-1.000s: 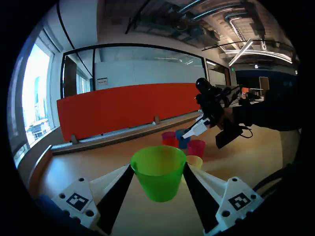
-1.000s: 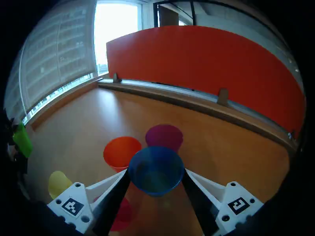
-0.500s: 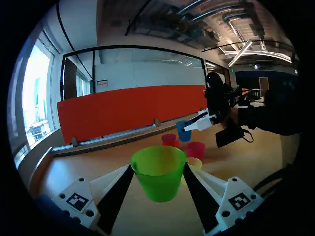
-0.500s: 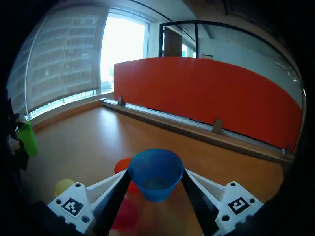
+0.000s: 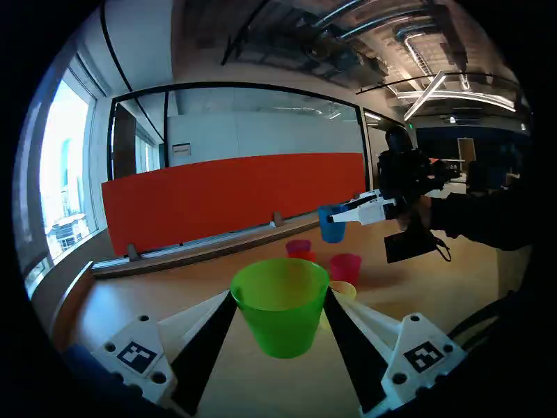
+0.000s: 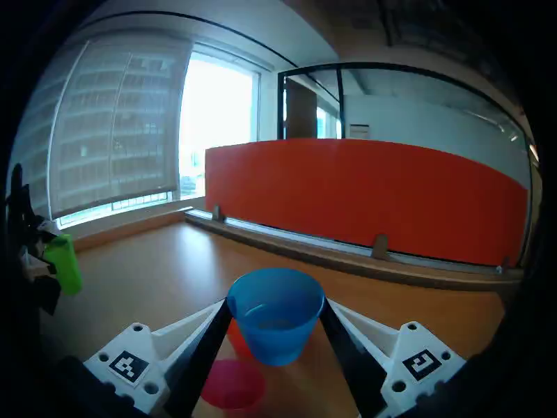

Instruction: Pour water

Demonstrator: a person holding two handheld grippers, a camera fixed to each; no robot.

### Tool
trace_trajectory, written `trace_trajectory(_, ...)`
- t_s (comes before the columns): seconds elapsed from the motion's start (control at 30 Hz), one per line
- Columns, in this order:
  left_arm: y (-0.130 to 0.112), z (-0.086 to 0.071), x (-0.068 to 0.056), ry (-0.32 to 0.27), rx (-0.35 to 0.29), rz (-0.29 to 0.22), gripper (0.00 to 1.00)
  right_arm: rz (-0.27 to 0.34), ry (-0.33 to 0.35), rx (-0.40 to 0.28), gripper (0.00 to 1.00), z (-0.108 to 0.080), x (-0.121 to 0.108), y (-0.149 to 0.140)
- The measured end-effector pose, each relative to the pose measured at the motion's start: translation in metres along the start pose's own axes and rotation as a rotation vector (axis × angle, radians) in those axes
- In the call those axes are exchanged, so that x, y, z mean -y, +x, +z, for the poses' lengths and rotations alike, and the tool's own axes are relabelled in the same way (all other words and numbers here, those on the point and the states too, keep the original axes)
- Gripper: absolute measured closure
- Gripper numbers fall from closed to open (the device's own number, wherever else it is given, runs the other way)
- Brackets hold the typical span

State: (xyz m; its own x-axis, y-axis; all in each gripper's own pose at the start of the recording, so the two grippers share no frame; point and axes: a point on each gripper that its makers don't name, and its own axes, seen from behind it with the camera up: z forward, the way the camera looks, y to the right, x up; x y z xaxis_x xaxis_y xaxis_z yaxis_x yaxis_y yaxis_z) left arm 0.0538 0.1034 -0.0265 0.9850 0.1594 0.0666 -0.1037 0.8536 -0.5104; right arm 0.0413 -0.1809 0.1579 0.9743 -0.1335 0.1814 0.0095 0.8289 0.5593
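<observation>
Tabletop (image 5: 139, 296): four loose cups (image 5: 345, 265); left claw (image 5: 280, 295), green cup (image 5: 280, 320); right claw (image 6: 276, 304), blue cup (image 6: 276, 334)

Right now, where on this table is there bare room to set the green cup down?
In the left gripper view the table is bare left of the green cup, from the window-side edge to the orange divider. In the right gripper view bare wood lies right of the blue cup. Crowded: the pink cup, purple cup and yellow cup clustered together.
</observation>
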Motion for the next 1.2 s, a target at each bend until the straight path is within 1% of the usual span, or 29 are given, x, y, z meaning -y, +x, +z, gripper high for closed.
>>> trace_trajectory(0.27, -0.002, 0.0, -0.001, -0.003, 0.0, -0.015, 0.13, -0.004, -0.004, -0.078, 0.09, -0.012, 0.009, 0.012)
trace_trajectory(0.47, -0.003, 0.0, -0.003, -0.006, 0.001, -0.026, 0.13, -0.018, -0.007, -0.121, 0.09, -0.024, 0.018, 0.016)
trace_trajectory(0.57, -0.005, 0.001, -0.004, -0.011, 0.002, -0.035, 0.13, -0.01, -0.004, -0.136, 0.09, -0.029, 0.022, 0.018)
trace_trajectory(0.8, -0.005, 0.001, -0.004, -0.013, 0.006, -0.038, 0.13, 0.0, 0.004, -0.15, 0.09, -0.038, 0.027, 0.02)
trace_trajectory(0.93, -0.005, 0.002, -0.005, -0.019, 0.006, -0.04, 0.13, -0.014, 0.018, -0.141, 0.09, -0.041, 0.032, 0.019)
trace_trajectory(1.2, -0.004, 0.005, -0.01, -0.037, 0.009, -0.038, 0.13, -0.047, 0.052, -0.138, 0.09, -0.047, 0.049, 0.019)
